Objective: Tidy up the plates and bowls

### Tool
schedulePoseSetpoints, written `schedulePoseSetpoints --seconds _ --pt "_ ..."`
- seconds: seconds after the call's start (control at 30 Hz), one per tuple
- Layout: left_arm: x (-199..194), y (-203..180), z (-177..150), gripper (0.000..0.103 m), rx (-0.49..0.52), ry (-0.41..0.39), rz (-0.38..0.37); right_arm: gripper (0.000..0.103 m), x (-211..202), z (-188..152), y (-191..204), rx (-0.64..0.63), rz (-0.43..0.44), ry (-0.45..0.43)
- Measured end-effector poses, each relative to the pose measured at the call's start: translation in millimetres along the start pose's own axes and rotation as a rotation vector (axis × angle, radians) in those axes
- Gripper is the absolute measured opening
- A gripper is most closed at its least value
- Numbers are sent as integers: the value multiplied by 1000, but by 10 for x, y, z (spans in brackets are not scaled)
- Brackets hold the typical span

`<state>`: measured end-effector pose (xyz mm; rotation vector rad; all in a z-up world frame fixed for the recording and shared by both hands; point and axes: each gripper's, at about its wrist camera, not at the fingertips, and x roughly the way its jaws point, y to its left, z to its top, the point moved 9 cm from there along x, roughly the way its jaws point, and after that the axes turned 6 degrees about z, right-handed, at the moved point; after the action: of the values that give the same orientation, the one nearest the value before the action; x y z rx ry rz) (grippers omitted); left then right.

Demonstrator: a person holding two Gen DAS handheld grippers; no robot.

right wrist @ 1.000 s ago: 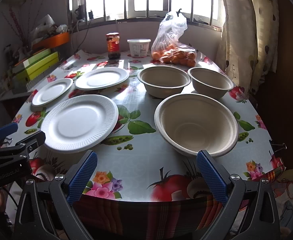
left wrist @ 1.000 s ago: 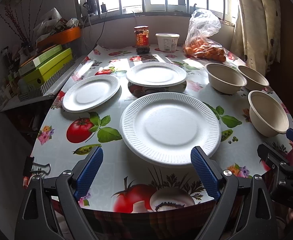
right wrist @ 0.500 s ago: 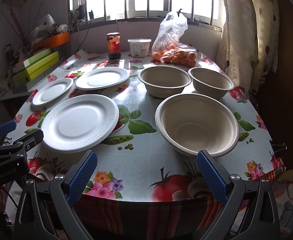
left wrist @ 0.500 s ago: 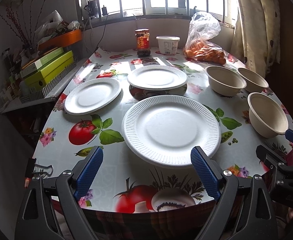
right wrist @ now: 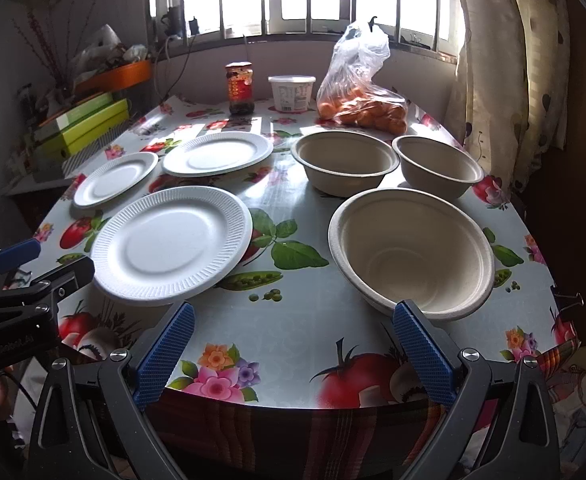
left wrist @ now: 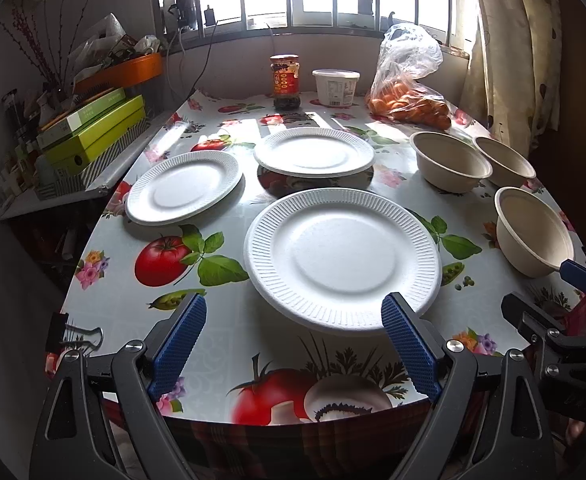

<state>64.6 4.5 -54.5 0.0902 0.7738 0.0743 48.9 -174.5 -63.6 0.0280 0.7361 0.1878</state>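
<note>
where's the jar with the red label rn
In both views the jar stands at the table's far edge under the window, just left of the white tub.

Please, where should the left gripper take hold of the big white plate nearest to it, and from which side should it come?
Probably at the near rim of the big plate, approached from the table's front edge. The open left gripper already faces that ribbed rim, which looks slightly raised off the tablecloth, so one finger could slide under and one over. The plate is flat and thin; only its edge offers a hold.
</note>
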Motion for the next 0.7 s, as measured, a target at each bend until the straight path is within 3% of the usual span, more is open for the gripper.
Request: schedulePoseSetpoints --seconds 0.3,0.7 --pt "79 305 75 90 -40 -8 44 101 138 169 182 -83 88 -9" --pt "447 649 120 89 -128 98 15 82 554 422 416 -102 187 52"
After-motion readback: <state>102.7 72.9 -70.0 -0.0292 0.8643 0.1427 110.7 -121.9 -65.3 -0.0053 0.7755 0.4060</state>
